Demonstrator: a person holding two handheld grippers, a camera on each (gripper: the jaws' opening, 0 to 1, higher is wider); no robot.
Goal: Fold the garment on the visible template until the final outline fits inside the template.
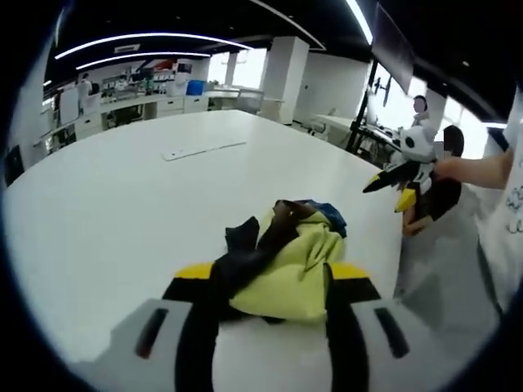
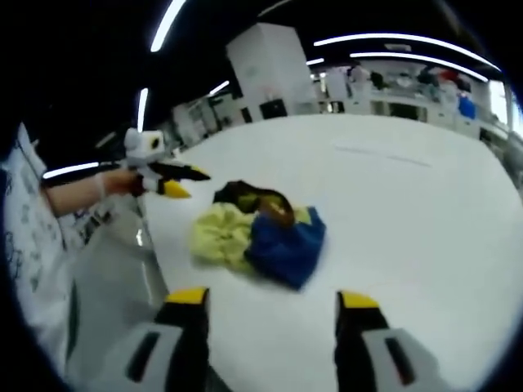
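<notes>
The garment [image 1: 288, 260] is a crumpled heap of yellow-green, black and blue cloth on the white table [image 1: 122, 204]. My left gripper [image 1: 271, 271] is open, and the near part of the heap lies between its yellow-tipped jaws. In the left gripper view my right gripper [image 1: 388, 192] hovers past the table's right edge, held in a hand. My right gripper [image 2: 272, 298] stands open a short way in front of the garment [image 2: 261, 229], with bare table between its jaws. My left gripper [image 2: 189, 183] points at the heap from the left.
A thin pale strip [image 1: 204, 150] lies flat on the far part of the table, seen faintly as a strip [image 2: 384, 155] in the right gripper view. The table edge [image 1: 392, 245] runs close beside the heap. A person's arm [image 1: 482, 167], a pillar and shelves stand around.
</notes>
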